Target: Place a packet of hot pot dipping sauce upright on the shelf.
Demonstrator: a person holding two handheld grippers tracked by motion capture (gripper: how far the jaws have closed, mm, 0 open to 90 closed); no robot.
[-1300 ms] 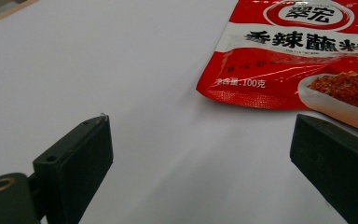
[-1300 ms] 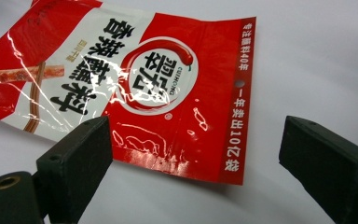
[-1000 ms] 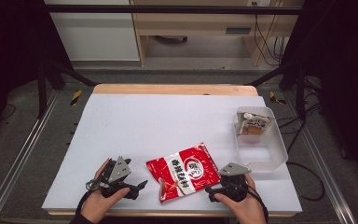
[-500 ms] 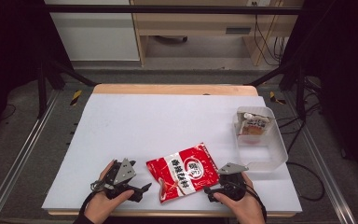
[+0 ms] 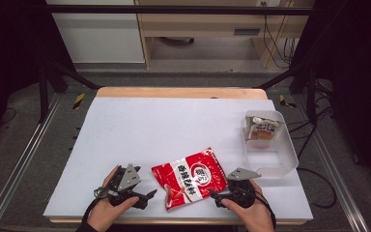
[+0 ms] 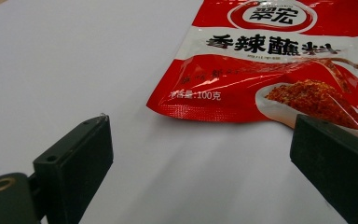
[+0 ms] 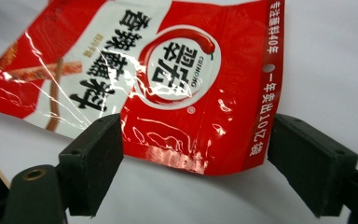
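Note:
A red and white seasoning packet (image 5: 192, 178) with Chinese print lies flat on the white table (image 5: 174, 125) near its front edge. My left gripper (image 5: 150, 197) rests on the table just left of the packet, jaws open and pointing at its lower edge (image 6: 205, 112). My right gripper (image 5: 216, 198) sits at the packet's right corner, jaws open. In the right gripper view the packet's end (image 7: 191, 93) lies just ahead of the gap (image 7: 193, 161) between the two jaws, not pinched. The left gripper's gap (image 6: 200, 163) holds bare table.
A clear plastic bin (image 5: 276, 155) stands at the table's right side with a small packet (image 5: 263, 129) inside at its far end. A wooden strip (image 5: 178, 92) runs along the table's far edge. Metal rails flank the table.
Both hands have shifted slightly lower toward the front edge; the packet has not moved and both grippers remain open.

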